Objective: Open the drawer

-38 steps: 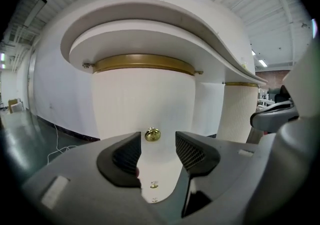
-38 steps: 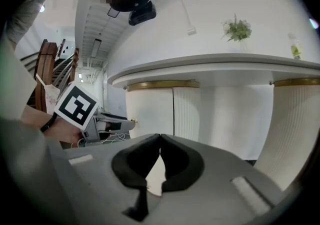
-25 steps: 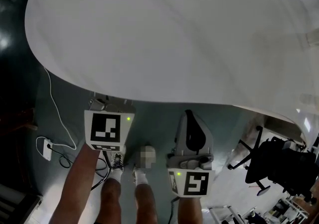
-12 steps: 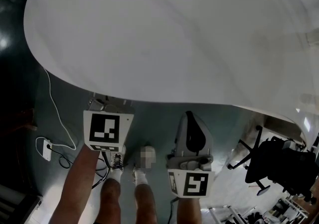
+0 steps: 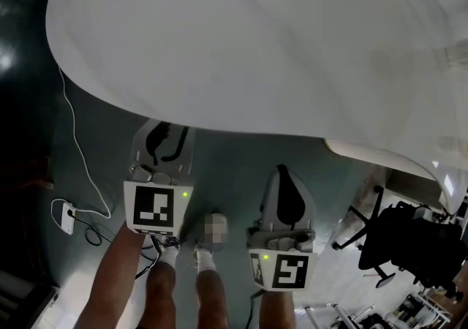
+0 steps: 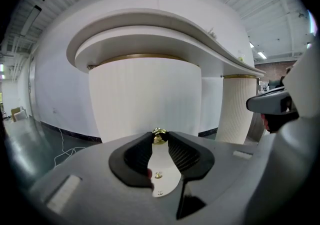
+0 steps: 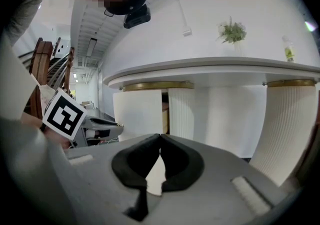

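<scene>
Drawer (image 6: 145,96) front ribbed, white; left tool (image 6: 160,139) clamped on its gold knob (image 6: 159,133); right tool (image 7: 160,138) closed, empty.

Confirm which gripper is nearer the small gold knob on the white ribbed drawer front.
Left. The left gripper is clamped on the small gold knob; the right gripper is off to its right, jaws together and empty.
</scene>
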Demonstrator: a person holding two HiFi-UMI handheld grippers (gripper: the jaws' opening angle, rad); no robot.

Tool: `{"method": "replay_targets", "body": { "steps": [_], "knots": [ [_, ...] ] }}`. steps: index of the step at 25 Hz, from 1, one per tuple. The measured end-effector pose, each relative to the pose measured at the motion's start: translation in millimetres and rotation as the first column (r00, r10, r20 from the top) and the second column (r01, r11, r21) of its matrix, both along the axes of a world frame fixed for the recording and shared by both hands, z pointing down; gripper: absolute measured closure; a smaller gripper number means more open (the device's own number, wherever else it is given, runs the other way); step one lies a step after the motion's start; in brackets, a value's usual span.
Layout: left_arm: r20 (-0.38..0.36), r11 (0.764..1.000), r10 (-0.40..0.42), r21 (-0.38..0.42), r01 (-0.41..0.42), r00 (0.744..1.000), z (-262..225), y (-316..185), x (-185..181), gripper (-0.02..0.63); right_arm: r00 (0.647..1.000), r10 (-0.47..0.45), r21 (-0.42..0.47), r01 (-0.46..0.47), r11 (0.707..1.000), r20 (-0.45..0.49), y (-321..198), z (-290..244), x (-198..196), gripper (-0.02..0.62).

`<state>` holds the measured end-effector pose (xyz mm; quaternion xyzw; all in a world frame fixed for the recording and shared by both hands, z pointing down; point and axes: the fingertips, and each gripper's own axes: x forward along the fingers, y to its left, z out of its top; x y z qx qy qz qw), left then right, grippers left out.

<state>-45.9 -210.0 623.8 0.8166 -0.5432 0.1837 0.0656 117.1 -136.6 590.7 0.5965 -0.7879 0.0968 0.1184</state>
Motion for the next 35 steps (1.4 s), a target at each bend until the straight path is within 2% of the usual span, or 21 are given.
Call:
{"method": "replay_targets", "body": {
  "steps": [26,35],
  "knots": [
    [-0.003,0.999,-0.002,-0.04,0.002,1.0,0,87,-18,0.494,1.0,0.011,0.031,-0.011,0.999,-0.004,41,-23,-13,0.592],
    [-0.008,0.998,-0.01,-0.063,0.009,1.0,2,93,-18,0.494,1.0,0.013,0.02,-0.013,1.0,-0.006,40,-22,-14,0.592]
  ]
}}
